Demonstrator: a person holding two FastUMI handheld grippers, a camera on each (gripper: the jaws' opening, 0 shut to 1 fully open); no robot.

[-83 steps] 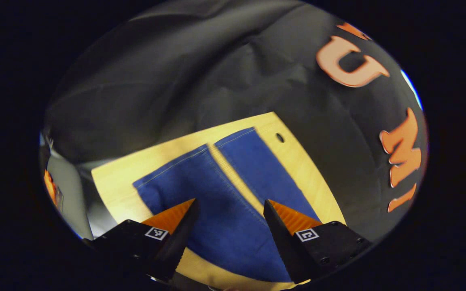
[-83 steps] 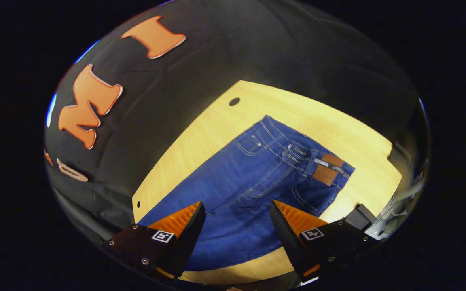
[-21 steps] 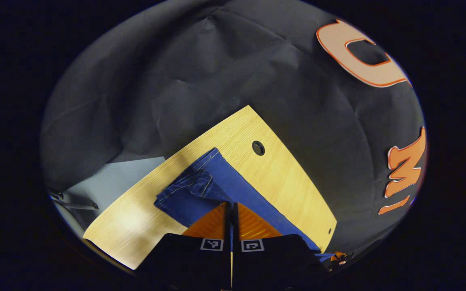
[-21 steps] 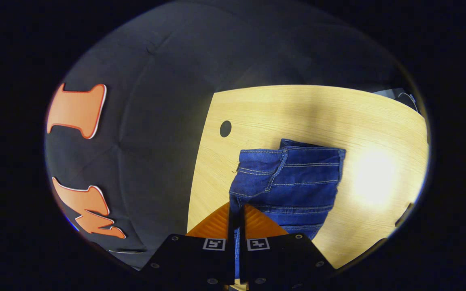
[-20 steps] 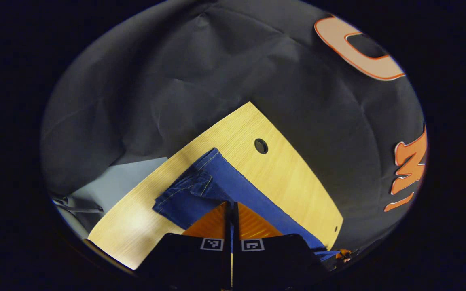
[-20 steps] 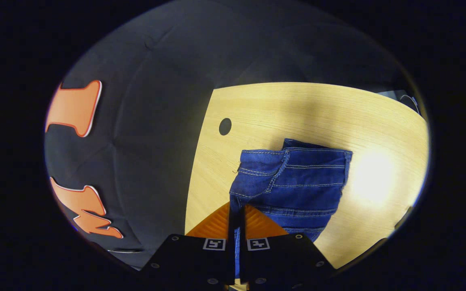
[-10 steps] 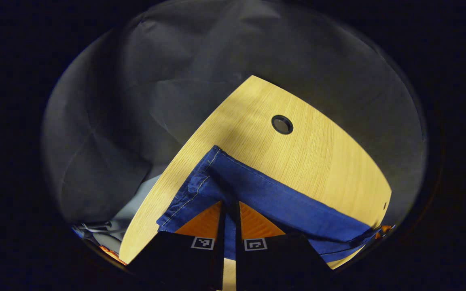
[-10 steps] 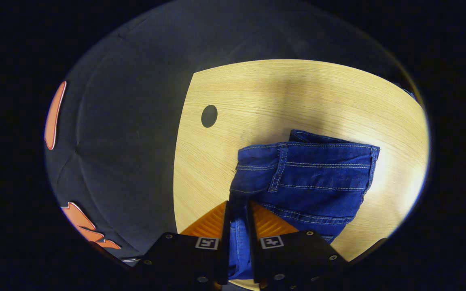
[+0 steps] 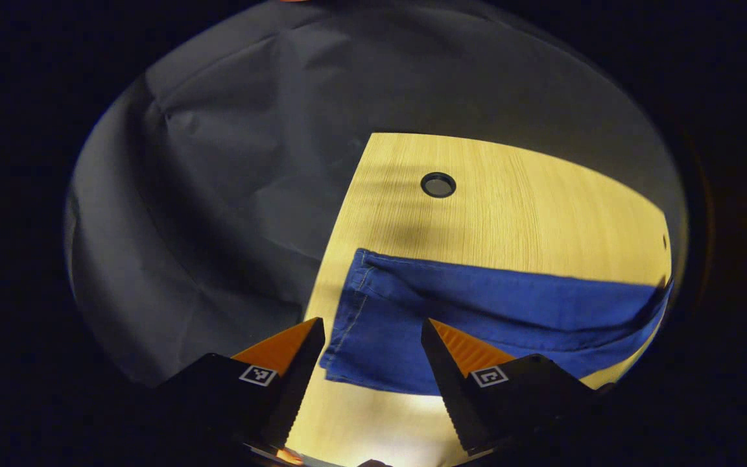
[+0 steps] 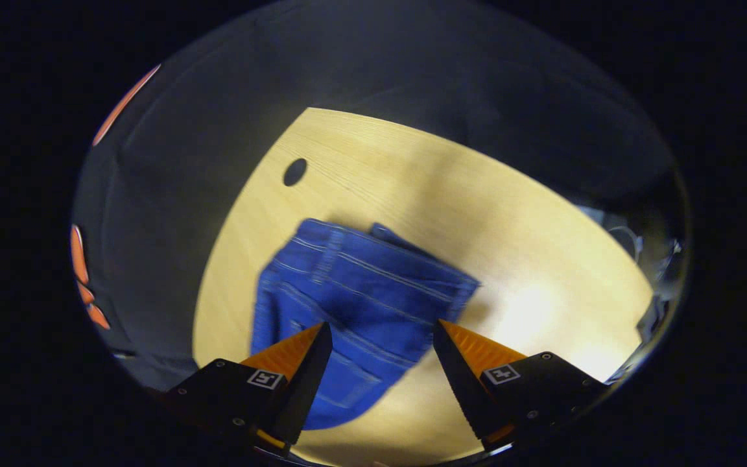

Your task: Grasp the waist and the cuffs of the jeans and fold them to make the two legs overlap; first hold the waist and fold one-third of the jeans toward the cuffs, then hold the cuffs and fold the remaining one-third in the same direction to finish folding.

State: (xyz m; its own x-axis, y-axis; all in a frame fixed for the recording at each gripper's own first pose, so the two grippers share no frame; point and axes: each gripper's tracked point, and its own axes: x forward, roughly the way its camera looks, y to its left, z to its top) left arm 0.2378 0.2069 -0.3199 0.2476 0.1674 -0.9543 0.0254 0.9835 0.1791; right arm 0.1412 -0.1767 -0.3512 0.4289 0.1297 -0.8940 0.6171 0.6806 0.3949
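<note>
Light wood-grain worktop (image 9: 509, 214) w/ a pale, glossy finish; bright glare patch near the bottom of the left gripper view, another at centre-right of the right gripper view. Round dark cable hole (image 9: 438, 185) sits in the bare wood beyond the denim; same hole in the right gripper view (image 10: 294, 172), near the worktop's far-left corner. A tiny dark hole marks the wood by the worktop's right edge in the left gripper view. Booth wall of creased black cloth (image 9: 218, 194) rises right behind the worktop edge on all far sides. Some pale clutter past the worktop's right end in the right gripper view, too blurred to tell what.

Blue denim jeans (image 9: 477, 311) lie flat on the worktop, folded lengthwise so the legs overlap. Left gripper view: cuff end w/ stitched hem at the left, near the worktop's left edge; long leg band runs off to the right, w/ a fold crease along it. Right gripper view: waist end (image 10: 360, 285) w/ seam lines and double stitching, slightly motion-blurred, lying toward the left part of the worktop, well clear of the hole.

Left gripper (image 9: 372, 327): fingers spread wide, nothing between them, hovering just above the cuff end. Right gripper (image 10: 383, 331): fingers likewise spread apart, holding nothing, poised over the waist end. Whether either touches the denim — can't tell.
</note>
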